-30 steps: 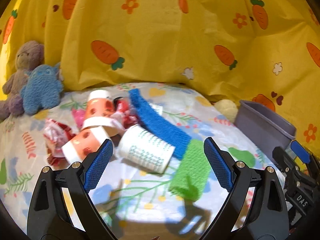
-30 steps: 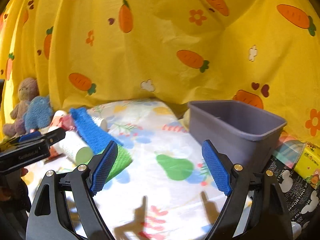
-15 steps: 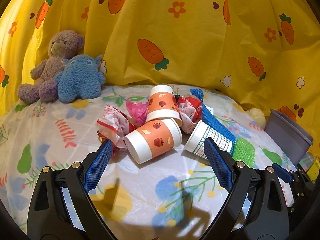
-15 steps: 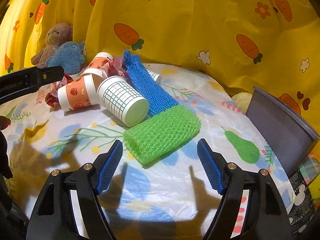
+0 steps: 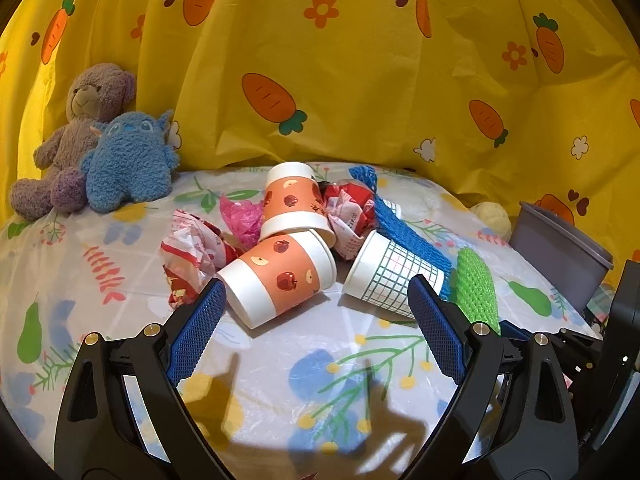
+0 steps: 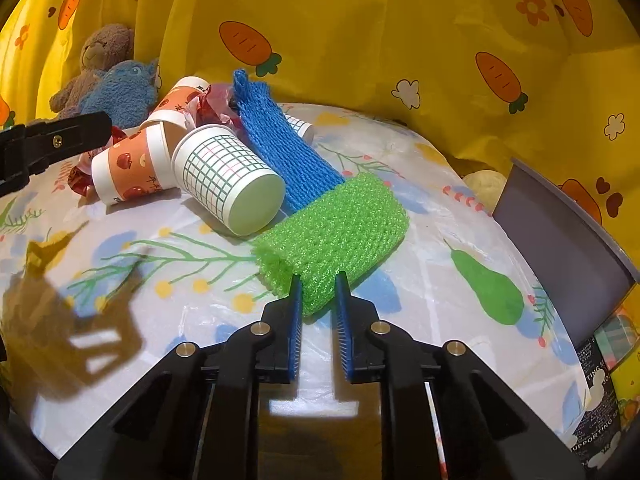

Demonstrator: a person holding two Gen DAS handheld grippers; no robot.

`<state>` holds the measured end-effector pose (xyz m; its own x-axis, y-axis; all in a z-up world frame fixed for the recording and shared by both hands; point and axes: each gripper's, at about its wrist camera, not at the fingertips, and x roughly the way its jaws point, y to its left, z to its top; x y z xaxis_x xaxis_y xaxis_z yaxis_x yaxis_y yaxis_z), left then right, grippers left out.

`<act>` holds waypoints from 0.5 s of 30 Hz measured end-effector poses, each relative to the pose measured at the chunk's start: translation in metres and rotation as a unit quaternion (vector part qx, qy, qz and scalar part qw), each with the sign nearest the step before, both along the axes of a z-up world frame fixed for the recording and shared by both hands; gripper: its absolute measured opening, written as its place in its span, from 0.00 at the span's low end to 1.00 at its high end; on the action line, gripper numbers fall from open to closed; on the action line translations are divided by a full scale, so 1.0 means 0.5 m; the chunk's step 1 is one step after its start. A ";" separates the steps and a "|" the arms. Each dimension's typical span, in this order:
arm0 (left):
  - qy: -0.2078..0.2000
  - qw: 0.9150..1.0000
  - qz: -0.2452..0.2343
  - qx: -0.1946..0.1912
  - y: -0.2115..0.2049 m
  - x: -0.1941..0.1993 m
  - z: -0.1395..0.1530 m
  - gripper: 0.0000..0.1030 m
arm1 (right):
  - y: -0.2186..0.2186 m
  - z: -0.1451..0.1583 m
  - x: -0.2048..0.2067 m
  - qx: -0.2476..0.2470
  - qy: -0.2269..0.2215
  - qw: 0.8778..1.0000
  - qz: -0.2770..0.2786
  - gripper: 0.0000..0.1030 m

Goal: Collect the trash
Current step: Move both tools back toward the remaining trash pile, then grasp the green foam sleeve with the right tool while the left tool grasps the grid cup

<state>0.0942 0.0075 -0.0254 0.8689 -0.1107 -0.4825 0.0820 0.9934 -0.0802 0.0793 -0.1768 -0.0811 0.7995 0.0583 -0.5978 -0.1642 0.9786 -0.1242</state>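
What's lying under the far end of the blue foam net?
A small grid-pattern cup pokes out from beneath the blue foam net, on its side. Only its rim end shows; the rest, and anything else there, is covered.

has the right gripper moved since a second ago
Yes. The right gripper has come forward and down from near the grey bin to the green foam net, and its jaws are closing on the net's near edge.
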 end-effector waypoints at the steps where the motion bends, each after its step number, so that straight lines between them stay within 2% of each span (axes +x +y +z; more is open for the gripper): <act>1: 0.003 1.000 -0.007 0.000 -0.006 0.003 -0.003 0.88 | -0.005 0.002 -0.001 0.003 -0.003 1.000 -0.002 0.11; 12: 0.039 0.996 -0.077 -0.014 -0.068 0.066 -0.022 0.88 | -0.076 0.036 -0.026 0.041 -0.032 0.998 -0.029 0.08; 15: 0.050 0.994 -0.094 -0.008 -0.083 0.092 -0.029 0.88 | -0.087 0.043 -0.030 0.047 -0.036 0.998 -0.032 0.08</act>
<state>0.1402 -0.0341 -0.0397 0.7800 -0.2748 -0.5623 0.2563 0.9599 -0.1136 0.0641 -0.2204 -0.0597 0.8439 0.0597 -0.5331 -0.0957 0.9946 -0.0401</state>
